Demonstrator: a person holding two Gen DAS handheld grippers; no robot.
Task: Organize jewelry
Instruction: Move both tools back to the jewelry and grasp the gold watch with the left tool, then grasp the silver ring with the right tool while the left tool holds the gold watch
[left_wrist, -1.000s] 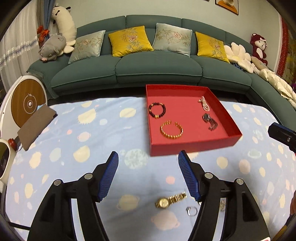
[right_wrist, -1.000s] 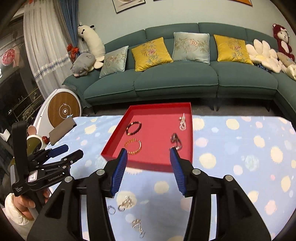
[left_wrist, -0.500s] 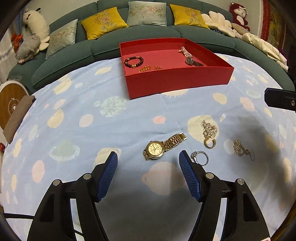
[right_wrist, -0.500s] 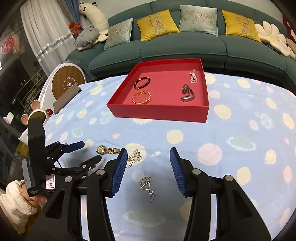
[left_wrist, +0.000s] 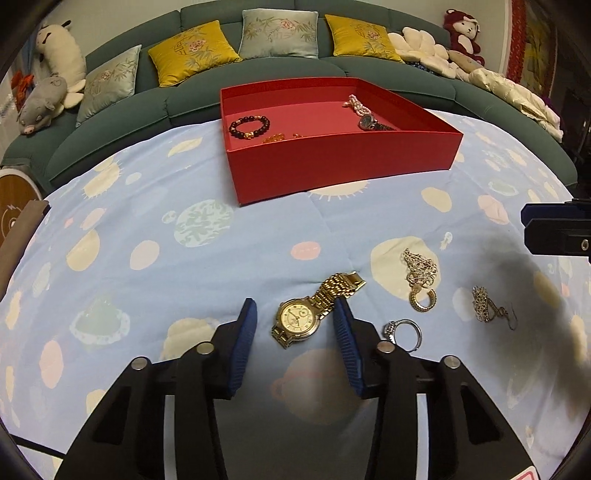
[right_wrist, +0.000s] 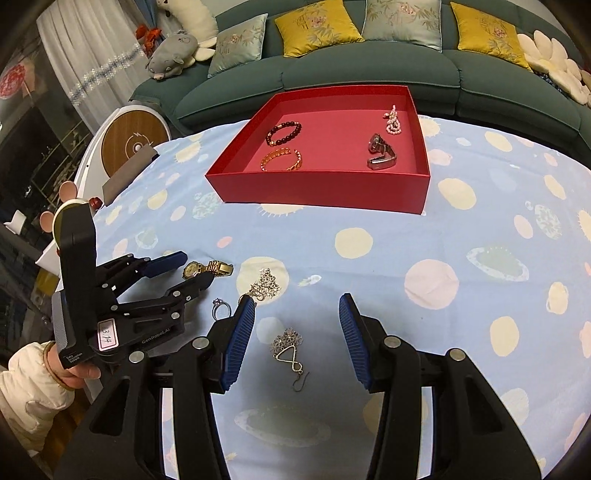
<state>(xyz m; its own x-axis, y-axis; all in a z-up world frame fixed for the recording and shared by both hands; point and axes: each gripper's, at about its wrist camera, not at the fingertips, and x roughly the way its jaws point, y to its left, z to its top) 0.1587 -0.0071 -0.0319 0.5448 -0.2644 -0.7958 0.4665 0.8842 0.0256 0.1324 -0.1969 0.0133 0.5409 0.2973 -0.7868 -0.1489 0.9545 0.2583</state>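
Note:
A gold watch (left_wrist: 306, 314) lies on the spotted blue cloth. My left gripper (left_wrist: 294, 308) straddles its face with the jaws closing, and a gap still shows on each side. In the right wrist view the left gripper (right_wrist: 192, 267) sits low over the watch (right_wrist: 207, 268). My right gripper (right_wrist: 296, 300) stands open just above a silver earring (right_wrist: 288, 347) lying between its fingers. A ring (left_wrist: 404, 332) and a silver chain cluster (left_wrist: 419, 275) lie close by. The red tray (left_wrist: 332, 162) beyond holds a bead bracelet (left_wrist: 249, 127), a gold bangle (right_wrist: 281, 159), pearls (right_wrist: 393, 120) and a dark watch (right_wrist: 380, 153).
A green sofa (left_wrist: 258, 85) with cushions and plush toys runs behind the table. A round wood-faced appliance (right_wrist: 129, 146) stands off the table's left edge. A hand in a white sleeve (right_wrist: 33, 373) holds the left gripper.
Both grippers have come down close to the cloth. The left jaws have narrowed around the gold watch. The right jaws keep the same width, now over the earring.

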